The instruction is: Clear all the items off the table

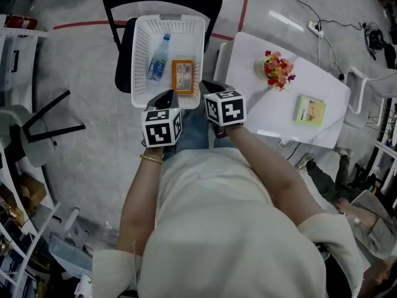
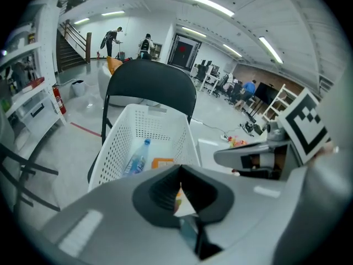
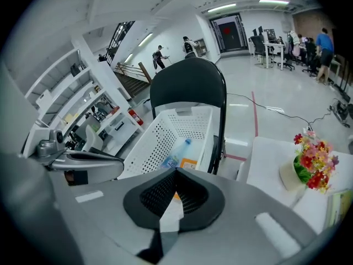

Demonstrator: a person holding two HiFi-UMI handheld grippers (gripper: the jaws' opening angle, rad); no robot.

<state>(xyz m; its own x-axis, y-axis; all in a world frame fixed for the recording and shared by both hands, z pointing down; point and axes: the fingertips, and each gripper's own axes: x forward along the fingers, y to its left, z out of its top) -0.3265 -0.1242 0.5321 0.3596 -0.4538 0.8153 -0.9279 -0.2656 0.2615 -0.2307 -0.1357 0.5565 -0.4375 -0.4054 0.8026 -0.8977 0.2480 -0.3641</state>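
A white perforated basket (image 1: 139,61) stands on a black chair (image 1: 124,54) and holds a water bottle (image 1: 158,58) and an orange packet (image 1: 182,76). My left gripper (image 1: 166,97) and right gripper (image 1: 211,87) hover side by side over the basket's near rim, both shut with nothing between the jaws. In the left gripper view the bottle (image 2: 136,160) and packet (image 2: 161,163) lie just beyond the shut jaws. To the right, the white table (image 1: 267,104) carries a pot of flowers (image 1: 277,69) and a small green book (image 1: 310,111).
The chair's backrest (image 3: 190,84) rises behind the basket (image 3: 160,139). Shelving (image 1: 15,48) and an overturned stool (image 1: 37,129) stand at the left. Cables and a power strip (image 1: 316,27) lie on the floor beyond the table. People stand far off in the hall.
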